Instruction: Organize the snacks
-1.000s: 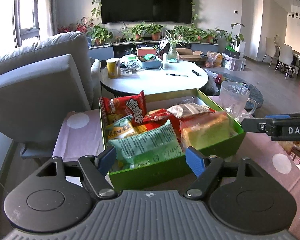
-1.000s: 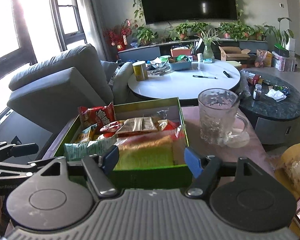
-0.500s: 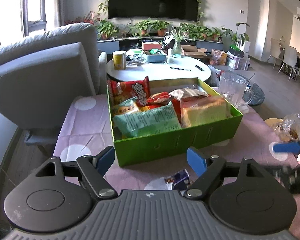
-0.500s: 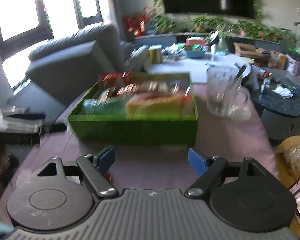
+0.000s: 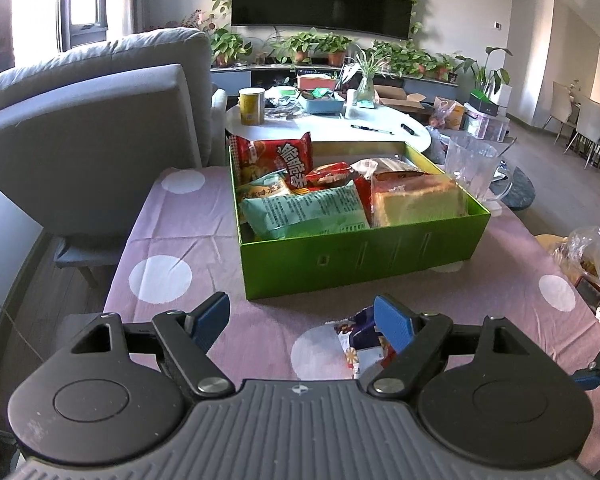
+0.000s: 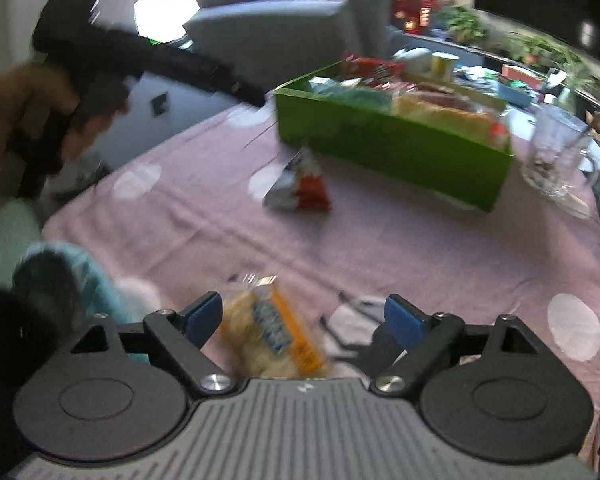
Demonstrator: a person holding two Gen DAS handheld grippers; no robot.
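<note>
A green box packed with snack bags stands mid-table on the pink dotted cloth. My left gripper is open in front of the box, and a small white, purple and red packet lies by its right finger. The right wrist view is blurred. There my right gripper hangs low over the near cloth with its jaws opening. An orange-and-yellow packet lies between them, nearer the left finger, and neither pad presses on it. The small packet and the box lie farther off.
A glass mug stands right of the box. A clear bag of food sits at the table's right edge. A grey sofa is on the left and a white round table behind. A hand holds the left gripper.
Both grippers have drawn back from the box toward the near table. The right one rolled and dropped, its jaws spread wider, and the orange packet now lies between them. The small packet came into the left view.
</note>
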